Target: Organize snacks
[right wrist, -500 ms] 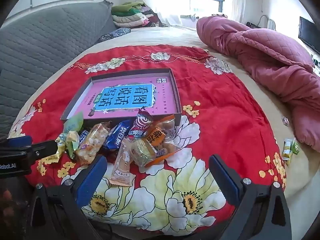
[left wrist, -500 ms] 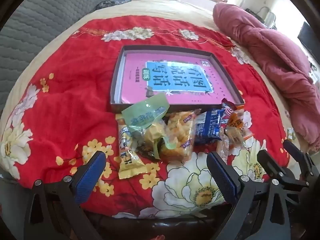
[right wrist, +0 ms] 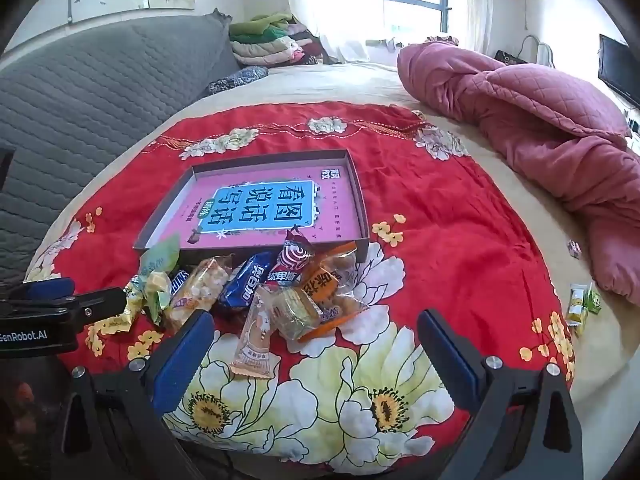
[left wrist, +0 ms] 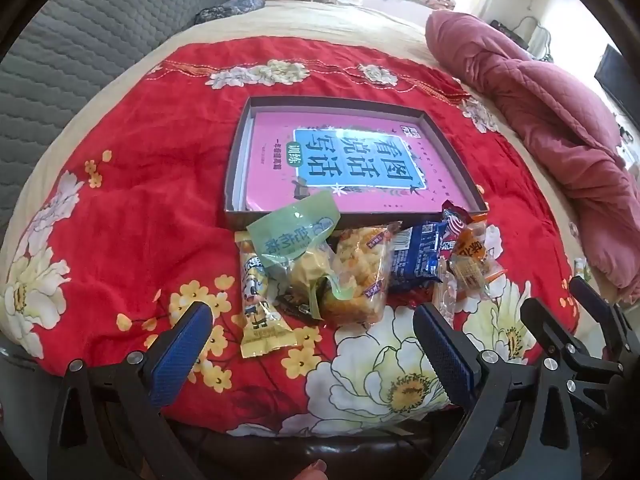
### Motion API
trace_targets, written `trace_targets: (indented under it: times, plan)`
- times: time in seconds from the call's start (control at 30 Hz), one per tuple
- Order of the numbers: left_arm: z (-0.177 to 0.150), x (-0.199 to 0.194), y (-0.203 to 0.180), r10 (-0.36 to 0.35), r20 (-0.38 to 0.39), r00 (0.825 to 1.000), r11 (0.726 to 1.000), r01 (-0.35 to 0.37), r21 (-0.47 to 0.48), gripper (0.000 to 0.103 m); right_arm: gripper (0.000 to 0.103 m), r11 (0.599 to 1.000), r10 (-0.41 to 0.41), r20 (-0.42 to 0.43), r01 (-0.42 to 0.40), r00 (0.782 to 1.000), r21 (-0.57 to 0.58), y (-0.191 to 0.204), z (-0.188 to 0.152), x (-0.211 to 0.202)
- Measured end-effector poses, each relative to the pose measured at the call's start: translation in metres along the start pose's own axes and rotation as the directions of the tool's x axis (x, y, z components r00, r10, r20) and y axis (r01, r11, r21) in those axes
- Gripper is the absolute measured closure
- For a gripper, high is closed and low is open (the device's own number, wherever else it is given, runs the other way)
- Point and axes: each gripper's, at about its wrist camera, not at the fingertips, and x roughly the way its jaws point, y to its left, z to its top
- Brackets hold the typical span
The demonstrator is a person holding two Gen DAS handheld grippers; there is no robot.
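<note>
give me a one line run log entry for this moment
left gripper: open, empty | right gripper: open, empty | snack pile: on red cloth, in front of tray | nothing grasped yet

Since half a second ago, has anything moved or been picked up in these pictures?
Nothing has visibly changed. The left gripper and the right gripper hover open and empty above the red blanket, as before. The pile of snacks lies untouched in front of the shallow box, and the pink book still lies inside that box.
</note>
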Motion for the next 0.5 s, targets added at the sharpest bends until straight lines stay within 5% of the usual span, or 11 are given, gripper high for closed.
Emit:
trace_targets:
  times: [0.5]
  plan:
    - [-0.0016, 0.0011, 0.0005, -0.005, -0.002, 1.000, 1.000, 0.005, -0.001, 0.003, 0.001, 1.000, -0.002, -0.015, 0.002, 1.000, -0.004, -0.0009, -0.0039, 0.0094]
